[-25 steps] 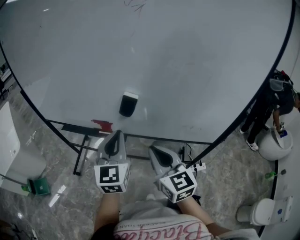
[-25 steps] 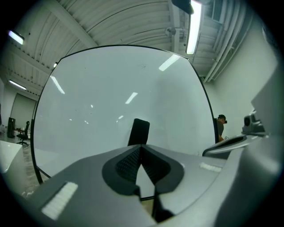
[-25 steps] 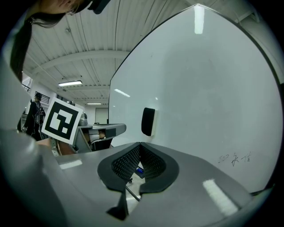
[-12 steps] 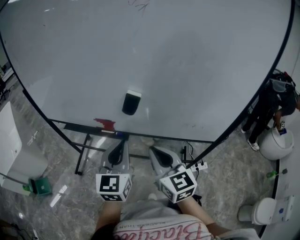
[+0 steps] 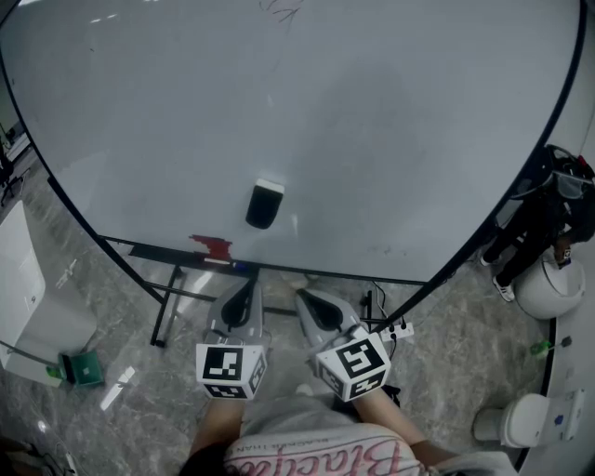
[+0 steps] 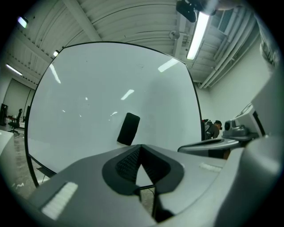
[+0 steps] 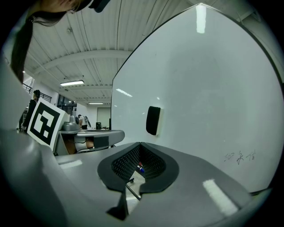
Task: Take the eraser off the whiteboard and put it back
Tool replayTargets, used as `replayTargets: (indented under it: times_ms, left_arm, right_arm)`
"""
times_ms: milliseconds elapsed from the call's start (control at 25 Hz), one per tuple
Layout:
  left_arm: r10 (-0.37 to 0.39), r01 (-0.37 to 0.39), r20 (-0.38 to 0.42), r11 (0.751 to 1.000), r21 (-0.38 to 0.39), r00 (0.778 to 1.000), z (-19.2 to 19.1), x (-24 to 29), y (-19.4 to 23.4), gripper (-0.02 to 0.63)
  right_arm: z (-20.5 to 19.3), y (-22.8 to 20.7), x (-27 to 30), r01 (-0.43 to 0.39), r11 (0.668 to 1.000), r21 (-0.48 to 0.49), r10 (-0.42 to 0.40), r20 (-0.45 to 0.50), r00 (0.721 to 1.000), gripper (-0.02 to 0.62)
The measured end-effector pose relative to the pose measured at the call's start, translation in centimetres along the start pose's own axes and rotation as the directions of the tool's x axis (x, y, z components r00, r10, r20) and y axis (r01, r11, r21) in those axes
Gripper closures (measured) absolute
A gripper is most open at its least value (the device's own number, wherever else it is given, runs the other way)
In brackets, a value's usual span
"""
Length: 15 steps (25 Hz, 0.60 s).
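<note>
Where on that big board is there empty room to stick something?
Most of the whiteboard is bare: wide patches left, right and above the eraser, up to the scribble at the top edge. It is tighter below the eraser, near the red object on the ledge, where the left gripper and right gripper point.

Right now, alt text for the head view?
A black eraser sticks to the whiteboard, low and left of centre. Below it, the left gripper and right gripper point toward the board, both shut and empty.
</note>
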<state>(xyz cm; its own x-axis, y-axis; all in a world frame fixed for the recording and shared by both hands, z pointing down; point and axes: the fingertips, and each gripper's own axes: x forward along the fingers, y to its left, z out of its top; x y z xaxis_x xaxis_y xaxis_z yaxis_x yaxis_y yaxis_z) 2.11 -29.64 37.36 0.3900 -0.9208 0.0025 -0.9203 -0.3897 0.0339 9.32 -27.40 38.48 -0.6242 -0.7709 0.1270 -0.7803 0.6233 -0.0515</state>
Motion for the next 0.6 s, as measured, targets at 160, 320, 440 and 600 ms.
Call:
replayTargets:
  times_ms: [160, 320, 440, 600]
  left_arm:
    - [0.016, -0.015, -0.004, 0.998, 0.058, 1.0, 0.1, 0.8, 0.2, 0.606]
    - [0.003, -0.003, -0.001, 0.997, 0.079, 1.0, 0.3, 2.2, 0.3, 0.507]
    - [0.015, -0.015, -0.002, 0.996, 0.088, 1.0, 0.4, 2.9, 0.3, 0.419]
    - [0.028, -0.025, -0.021, 0.994, 0.103, 0.999, 0.3, 3.0, 0.4, 0.388]
  right_arm:
    - [0.0, -0.2, 0.0, 0.003, 1.0, -0.005, -0.003, 0.002, 1.0, 0.594]
    - [0.0, -0.9, -0.2, 0.02, 1.0, -0.004, -0.02, 0.004, 1.0, 0.594]
    - [0.3, -1.6, -0.2, 0.021, 1.0, 0.001, -0.021, 0.007, 1.0, 0.594]
    - [0.9, -2.2, -0.2, 0.034, 0.999, 0.025, -0.035, 0.038, 0.999, 0.594]
